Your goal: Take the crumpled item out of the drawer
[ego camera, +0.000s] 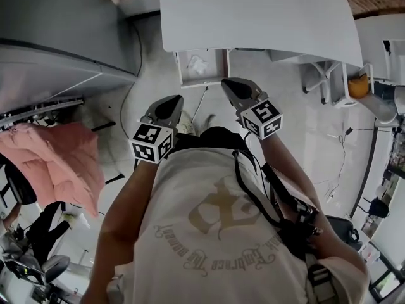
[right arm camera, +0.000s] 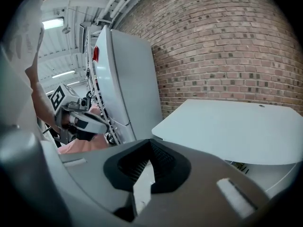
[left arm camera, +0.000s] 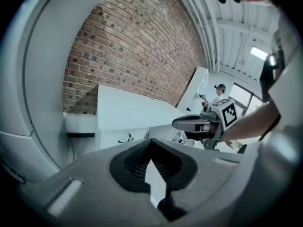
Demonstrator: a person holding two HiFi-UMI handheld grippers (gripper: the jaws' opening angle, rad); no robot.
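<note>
Open drawer (ego camera: pixel 204 82) under the tabletop (ego camera: pixel 253 11), crumpled item (ego camera: pixel 197 64) inside. Left claw (ego camera: pixel 168 105) and right claw (ego camera: pixel 234 87), both closed on nothing, hang near the drawer's front.

Drawer (ego camera: pixel 202 66) is sticking out under the table (ego camera: pixel 253 11), with the crumpled item (ego camera: pixel 198 64) lying in it. Left gripper (ego camera: pixel 172 101) and right gripper (ego camera: pixel 229 84) are hanging side by side just before the drawer. Fridge (ego camera: pixel 50 37) is standing left of the table, brick wall (right arm camera: pixel 227 46) running behind both.
</note>
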